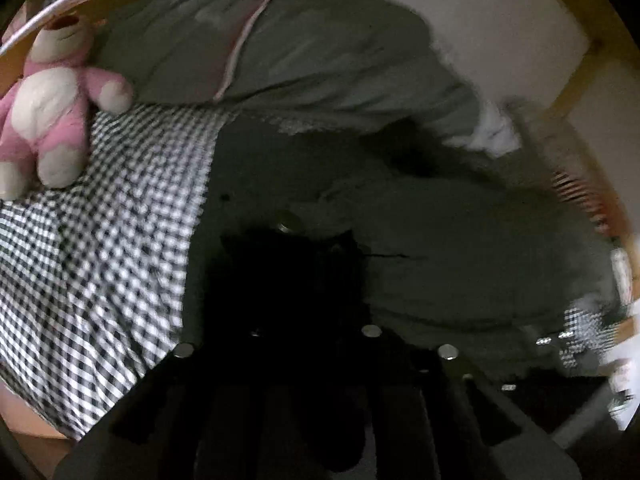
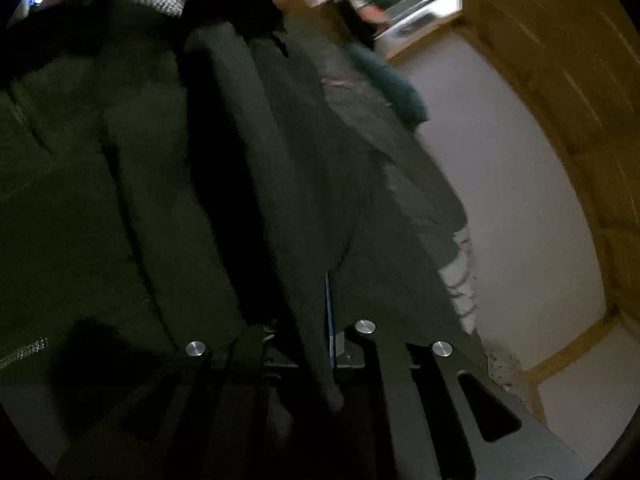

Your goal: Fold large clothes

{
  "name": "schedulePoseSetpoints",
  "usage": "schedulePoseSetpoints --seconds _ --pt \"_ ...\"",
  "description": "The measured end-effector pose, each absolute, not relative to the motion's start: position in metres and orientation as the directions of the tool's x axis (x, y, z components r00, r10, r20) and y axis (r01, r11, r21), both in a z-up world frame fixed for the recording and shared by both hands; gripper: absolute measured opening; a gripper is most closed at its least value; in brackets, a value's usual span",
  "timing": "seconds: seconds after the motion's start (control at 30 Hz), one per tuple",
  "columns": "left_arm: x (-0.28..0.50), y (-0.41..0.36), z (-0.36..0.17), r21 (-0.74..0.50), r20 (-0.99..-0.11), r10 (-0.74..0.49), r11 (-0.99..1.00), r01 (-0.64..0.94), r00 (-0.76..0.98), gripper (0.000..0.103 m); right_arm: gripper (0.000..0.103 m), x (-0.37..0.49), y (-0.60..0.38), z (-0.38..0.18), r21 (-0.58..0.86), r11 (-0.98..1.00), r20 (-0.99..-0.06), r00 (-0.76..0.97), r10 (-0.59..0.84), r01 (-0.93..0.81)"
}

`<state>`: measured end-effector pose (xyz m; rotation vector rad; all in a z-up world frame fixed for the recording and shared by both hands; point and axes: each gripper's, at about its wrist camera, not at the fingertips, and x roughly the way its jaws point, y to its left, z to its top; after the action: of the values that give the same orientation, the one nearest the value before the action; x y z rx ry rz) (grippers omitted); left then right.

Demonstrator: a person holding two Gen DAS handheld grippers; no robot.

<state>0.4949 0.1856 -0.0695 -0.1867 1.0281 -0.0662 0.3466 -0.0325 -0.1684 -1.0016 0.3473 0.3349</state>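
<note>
On checked sheet (image 1: 120, 220), rumpled dark-green coat (image 1: 460, 248)

Overall light: I read both views as dim, with dark corners outside the fisheye circle
Left wrist brightness: the pink plush bear (image 1: 52, 96) and checked sheet (image 1: 120, 208) are the best lit; the pale wall (image 1: 500, 12) is evenly bright
Left wrist shadow: the left gripper (image 1: 288, 280) is a near-black mass, its fingers lost against the dark green coat (image 1: 460, 248)
Left wrist blur: I see motion smear at the right edge, streaking the white patches there
Right wrist light: the coat (image 2: 120, 160) has deep black folds; small glints sit on the metal bolts (image 2: 196, 348)
Right wrist blur: the wooden frame (image 2: 560, 80) and top clutter are smeared
Distortion: straight edges bow near both rims
</note>
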Motion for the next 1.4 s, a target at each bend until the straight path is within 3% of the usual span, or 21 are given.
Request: schedulePoseSetpoints --seconds 0.13,0.23,0.27,0.3,0.4,0.43,0.47,0.5,0.53,0.57,0.63,0.7,0.77,0.8,0.87,0.93,1.03,1.13,1.23,1.3,1.4 --pt "0.486 0.201 -0.066 -0.244 -0.815 -0.168 0.968 -0.064 0.554 0.032 0.009 0.352 -0.023 -0.19 -0.777 0.449 -0.472 0.88 0.048 -0.441" --pt "0.449 0.203 0.0 -0.122 -0.675 0.038 0.979 -0.163 0.736 0.056 0.009 0.351 -0.027 -0.193 -0.776 0.449 -0.483 0.875 0.029 -0.444" --pt "0.437 0.202 0.021 -0.13 -0.614 0.056 0.977 -0.171 0.787 0.074 0.009 0.349 -0.027 -0.194 -0.778 0.448 -0.482 0.876 0.023 -0.44" --pt "0.429 0.195 0.04 -0.179 -0.559 0.012 0.975 -0.135 0.829 0.084 0.009 0.348 -0.025 -0.194 -0.78 0.448 -0.48 0.877 0.018 -0.436" --pt "0.459 0.131 0.03 -0.215 -0.64 -0.192 0.974 0.066 0.744 0.089 0.011 0.35 -0.021 -0.194 -0.789 0.447 -0.473 0.881 -0.004 -0.421" --pt "0.474 0.107 0.013 -0.142 -0.677 -0.159 0.986 0.084 0.718 0.089 0.014 0.35 -0.02 -0.191 -0.786 0.455 -0.475 0.88 -0.01 -0.419" --pt "0.493 0.084 -0.014 -0.009 -0.715 -0.048 0.998 0.06 0.697 0.089 0.025 0.352 -0.02 -0.181 -0.769 0.472 -0.488 0.873 0.001 -0.43" --pt "0.51 0.074 -0.044 0.107 -0.744 0.063 0.994 0.026 0.665 0.089 0.06 0.351 -0.021 -0.172 -0.737 0.501 -0.507 0.862 0.032 -0.452" --pt "0.522 0.072 -0.067 0.166 -0.768 0.128 0.986 0.003 0.627 0.089 0.087 0.348 -0.03 -0.153 -0.656 0.575 -0.529 0.841 0.11 -0.488" --pt "0.531 0.075 -0.09 0.155 -0.795 0.124 0.988 0.001 0.594 0.089 0.1 0.335 -0.052 -0.123 -0.518 0.702 -0.496 0.841 0.217 -0.488" --pt "0.531 0.084 -0.11 0.118 -0.768 0.099 0.993 -0.013 0.633 0.09 0.1 0.338 -0.086 -0.085 -0.306 0.859 -0.457 0.855 0.246 -0.411" --pt "0.533 0.081 -0.115 0.135 -0.752 0.117 0.991 -0.022 0.649 0.091 0.1 0.383 -0.104 -0.069 -0.129 0.936 -0.543 0.813 0.209 -0.327" --pt "0.535 0.078 -0.12 0.146 -0.747 0.127 0.989 -0.025 0.653 0.091 0.1 0.454 -0.106 -0.083 0.009 0.968 -0.703 0.687 0.183 -0.249" --pt "0.534 0.081 -0.122 0.142 -0.745 0.123 0.99 -0.025 0.655 0.091 0.1 0.475 -0.103 -0.097 0.015 0.975 -0.749 0.643 0.158 -0.222" --pt "0.535 0.086 -0.126 0.123 -0.747 0.105 0.992 -0.018 0.657 0.092 0.1 0.507 -0.083 -0.139 -0.129 0.964 -0.836 0.549 0.02 -0.231" --pt "0.527 0.088 -0.128 0.118 -0.75 0.094 0.993 -0.008 0.654 0.092 0.099 0.489 -0.09 -0.137 -0.215 0.943 -0.806 0.591 -0.026 -0.253" --pt "0.526 0.089 -0.134 0.116 -0.75 0.094 0.993 -0.01 0.655 0.092 0.099 0.457 -0.147 -0.126 -0.341 0.935 -0.727 0.658 -0.198 -0.096" --pt "0.527 0.084 -0.137 0.151 -0.736 0.13 0.988 -0.026 0.665 0.092 0.1 0.442 -0.195 -0.112 -0.168 0.986 -0.755 0.643 -0.131 0.005" --pt "0.525 0.084 -0.138 0.159 -0.729 0.137 0.987 -0.029 0.671 0.092 0.1 0.428 -0.144 -0.101 -0.138 0.985 -0.696 0.717 -0.022 -0.104" --pt "0.525 0.084 -0.139 0.162 -0.726 0.139 0.986 -0.03 0.674 0.092 0.099 0.438 -0.086 -0.12 -0.144 0.964 -0.731 0.681 0.048 -0.224" --pt "0.525 0.085 -0.139 0.162 -0.725 0.137 0.986 -0.026 0.675 0.093 0.099 0.432 -0.057 -0.161 -0.221 0.934 -0.775 0.631 0.006 -0.28"
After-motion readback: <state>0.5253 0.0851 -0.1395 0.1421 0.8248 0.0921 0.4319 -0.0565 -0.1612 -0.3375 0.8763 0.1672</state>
